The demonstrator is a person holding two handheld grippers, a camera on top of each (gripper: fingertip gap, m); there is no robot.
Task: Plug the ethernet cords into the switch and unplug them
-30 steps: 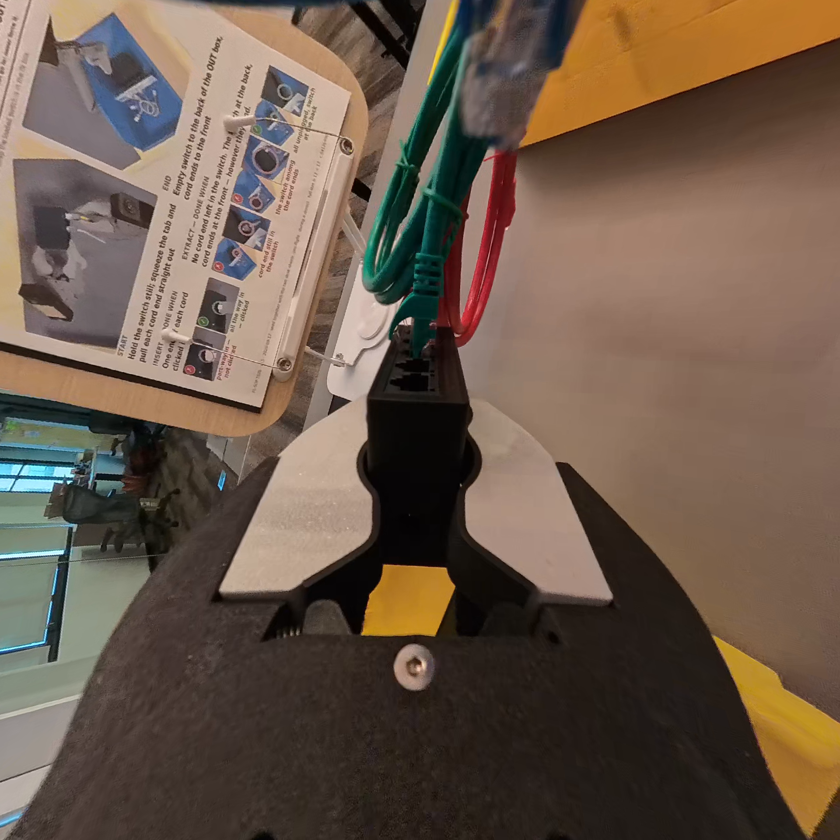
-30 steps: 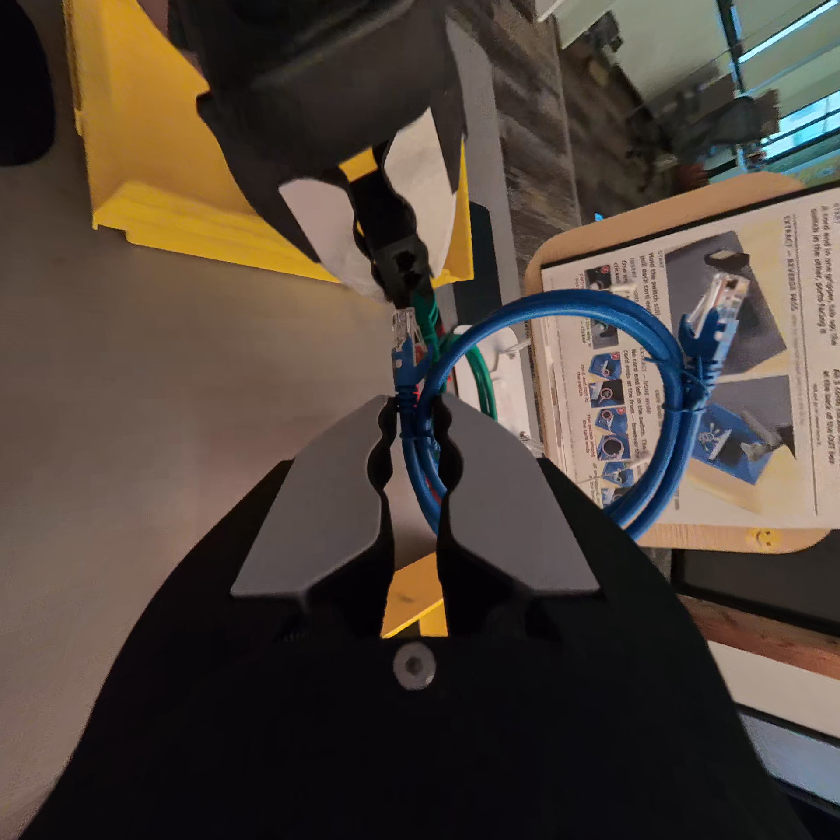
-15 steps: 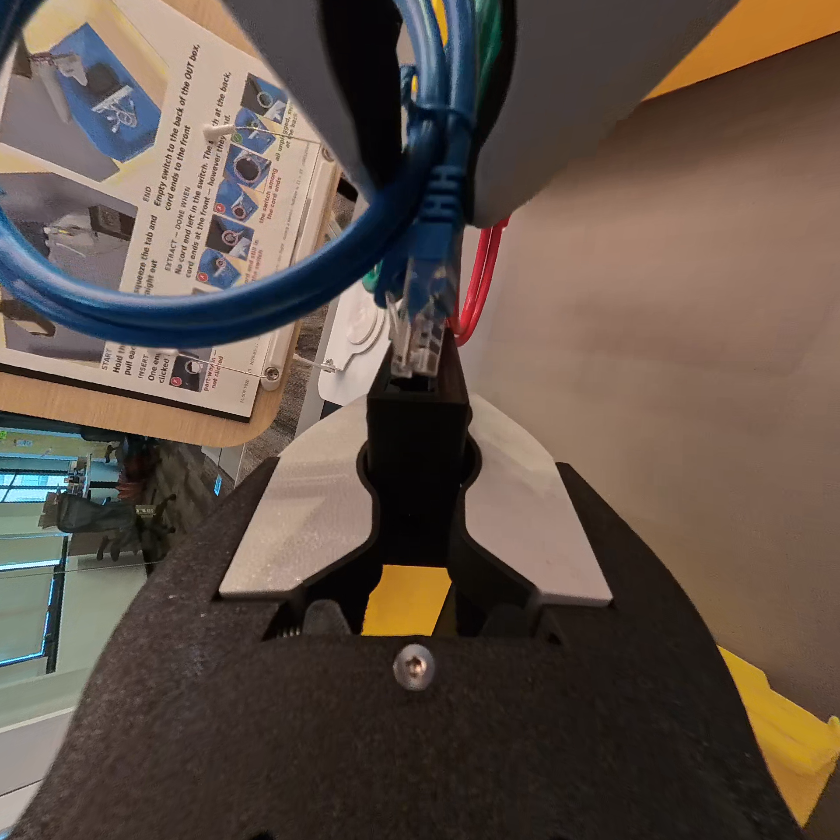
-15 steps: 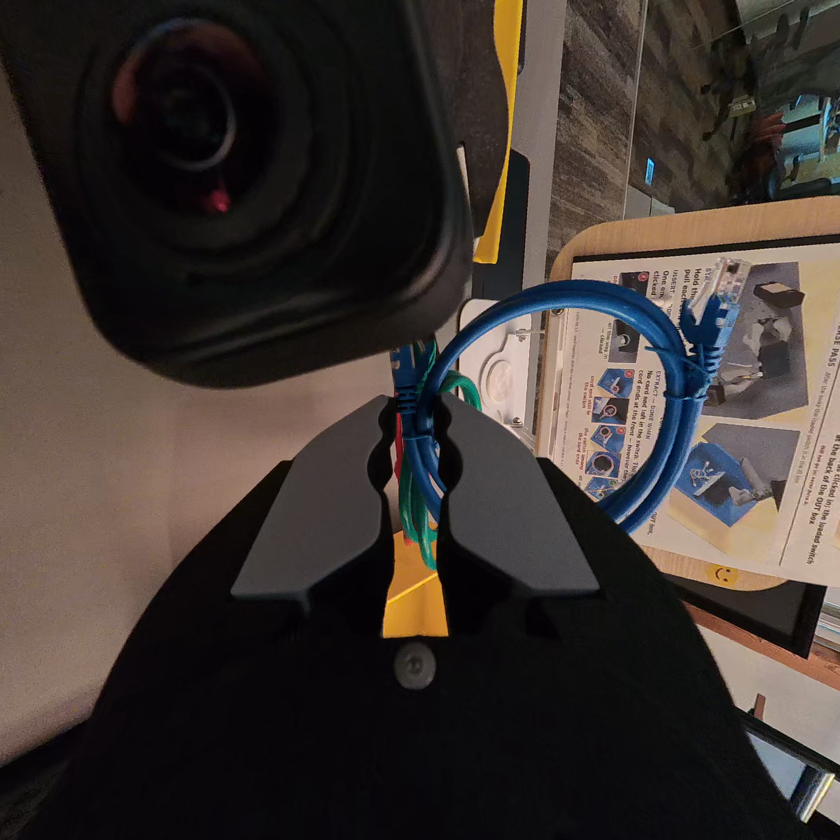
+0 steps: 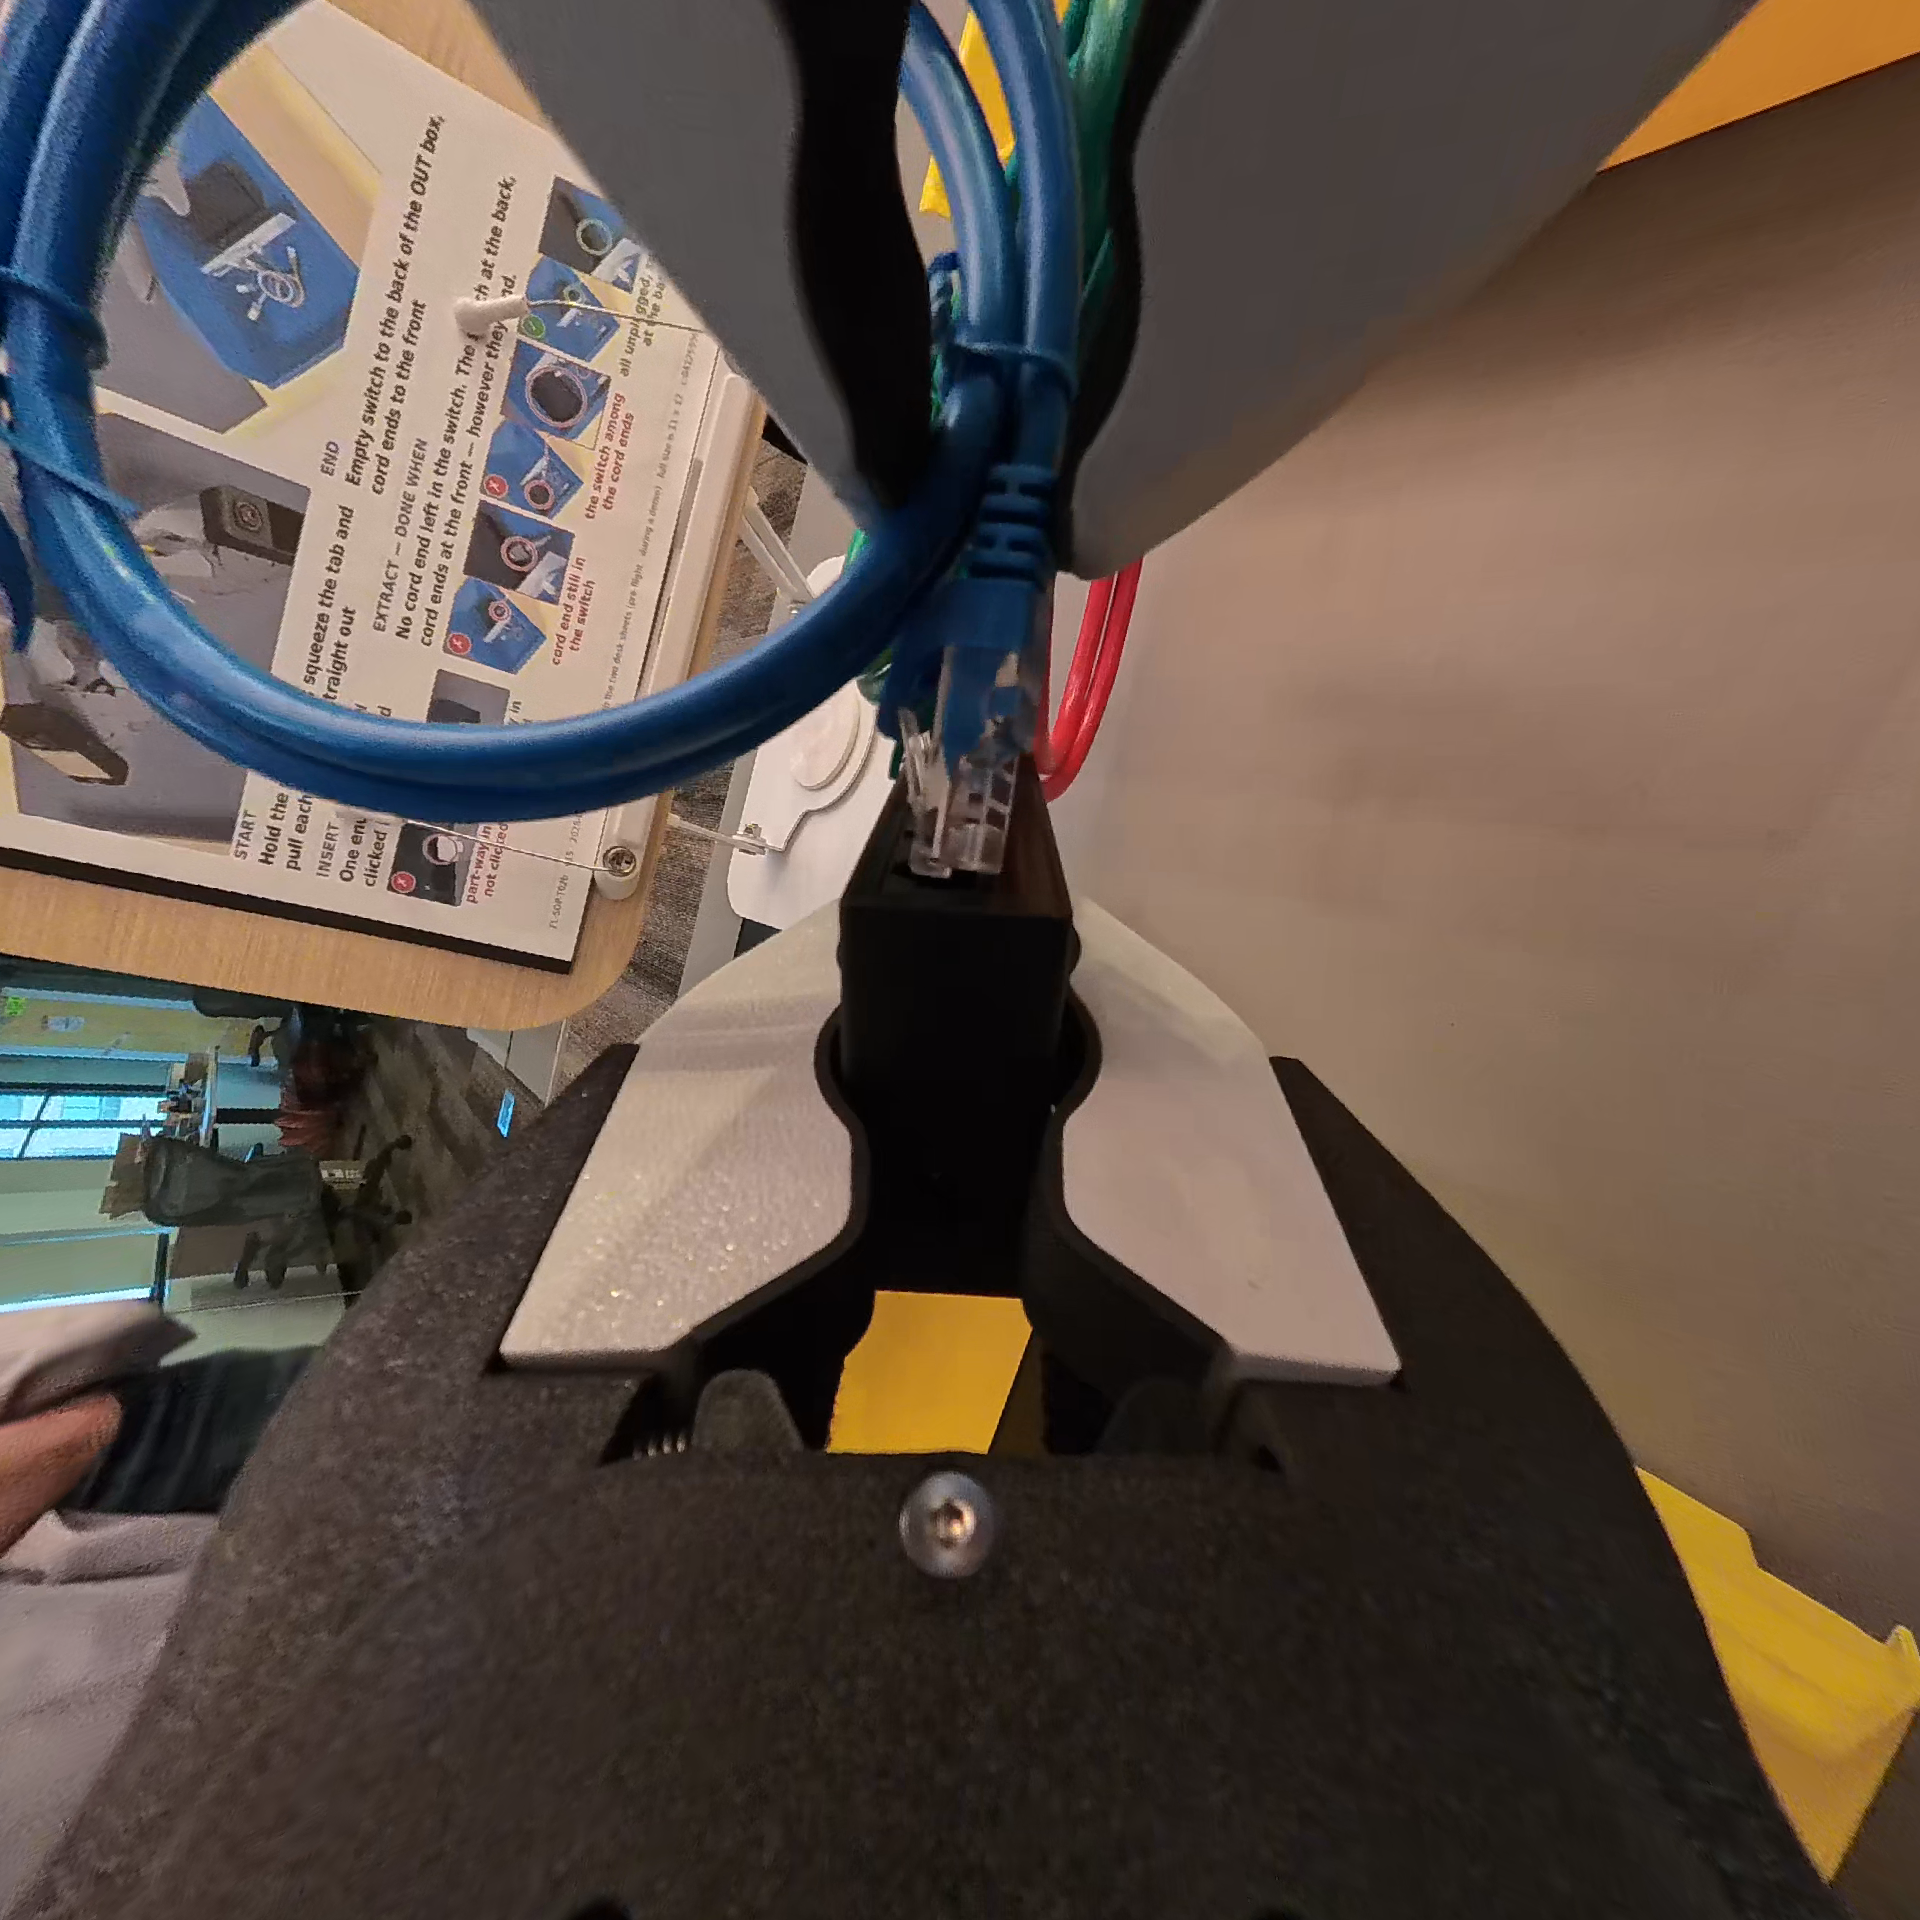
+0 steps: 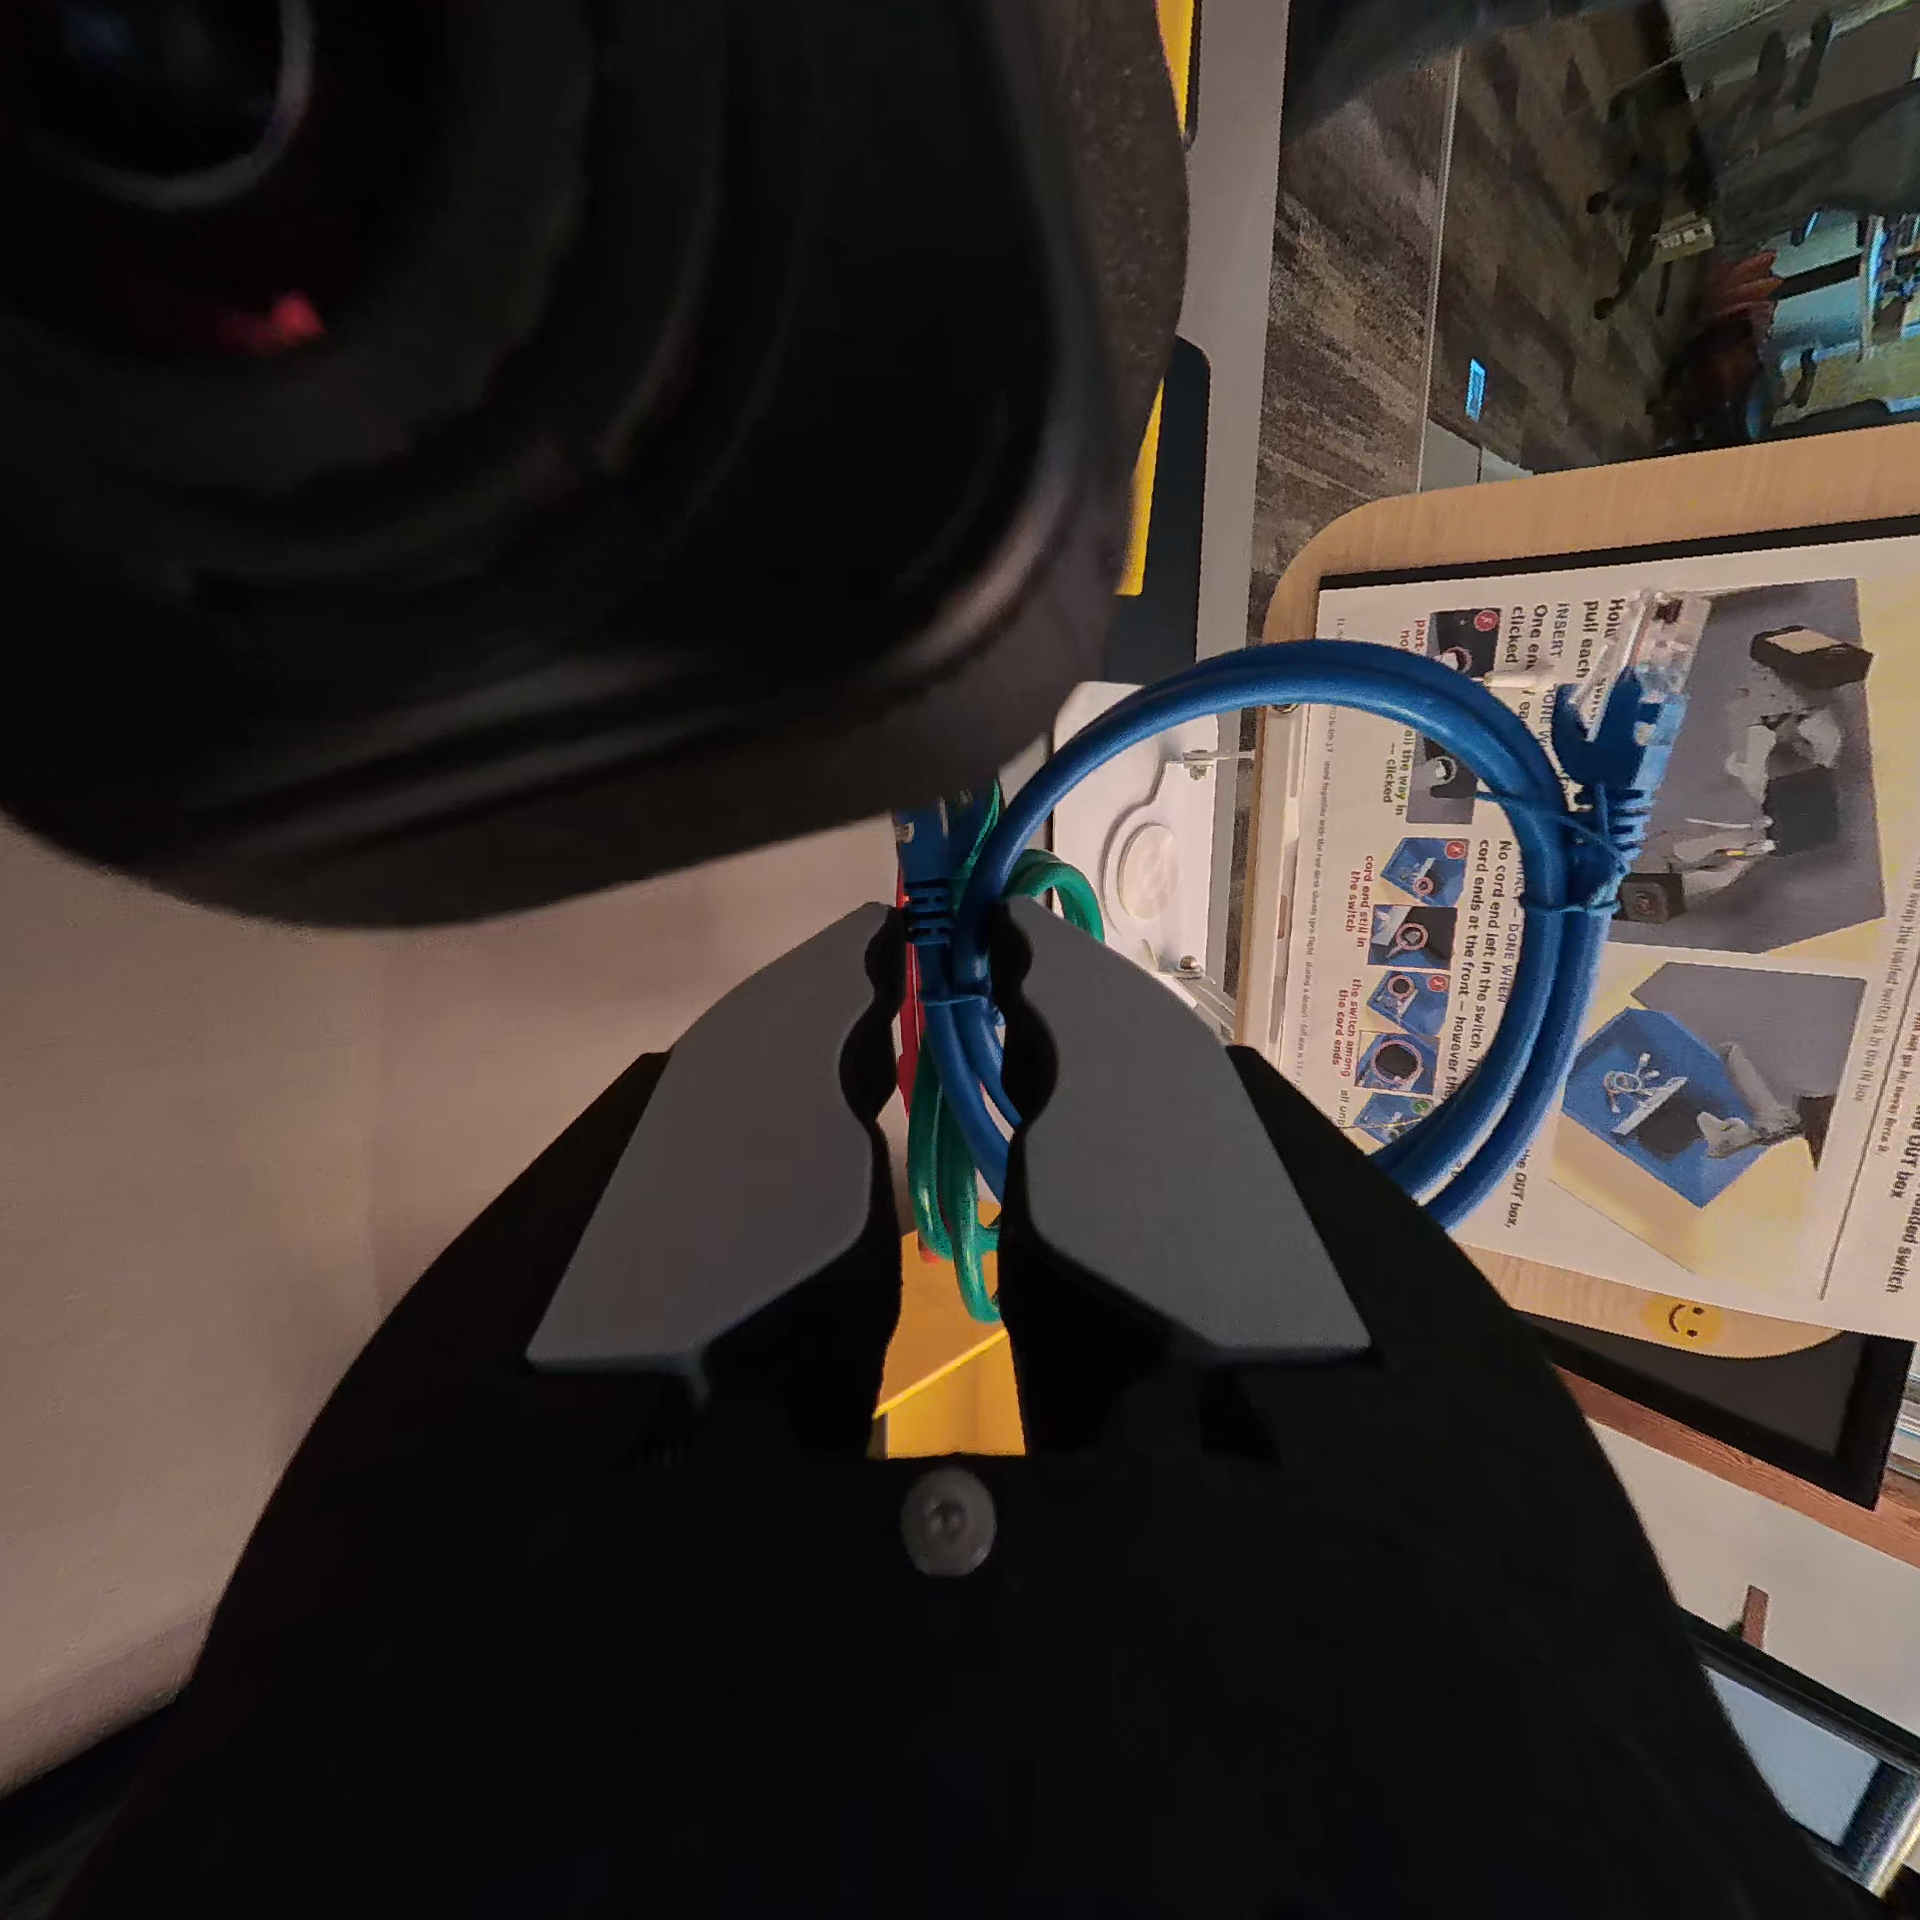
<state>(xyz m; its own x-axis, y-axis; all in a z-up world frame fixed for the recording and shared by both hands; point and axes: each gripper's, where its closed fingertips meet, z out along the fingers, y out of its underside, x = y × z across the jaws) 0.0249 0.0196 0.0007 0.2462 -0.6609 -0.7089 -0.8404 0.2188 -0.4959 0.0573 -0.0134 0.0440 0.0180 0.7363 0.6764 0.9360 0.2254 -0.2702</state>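
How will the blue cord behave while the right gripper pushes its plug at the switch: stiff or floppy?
The blue cord is tied in a coil that keeps its round loop, so it is probably springy rather than limp. The right gripper holds it just behind the plug, so that short end likely stays stiff. The free loop may swing and tug sideways.
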